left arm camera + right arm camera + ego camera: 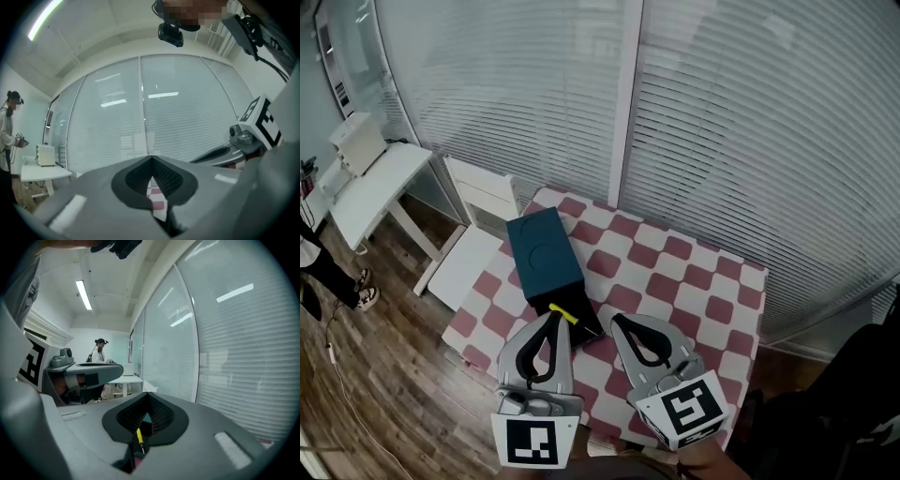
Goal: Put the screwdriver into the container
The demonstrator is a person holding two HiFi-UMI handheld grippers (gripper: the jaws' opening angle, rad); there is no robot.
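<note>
1. Jaws on left gripper (151, 159) and right gripper (148, 394) are pressed together and empty; smooth grey shells, ribbed black pads.
2. Slim yellow-handled screwdriver (564, 313) lies at the black near end of the boxy dark-teal container (542, 251).
3. Red-white checkered table (694, 281).
4. Slatted blinds (750, 141) behind.

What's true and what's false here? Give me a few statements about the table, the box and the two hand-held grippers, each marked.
1. The table wears a red-and-white checked tablecloth. True.
2. The dark teal rectangular box stands upright on one end. False: it lies flat on the tablecloth.
3. The right gripper grips the yellow-handled screwdriver. False: its jaws are shut on nothing, and the screwdriver lies at the box's near end.
4. The left gripper has its jaws together, with nothing held. True.
</note>
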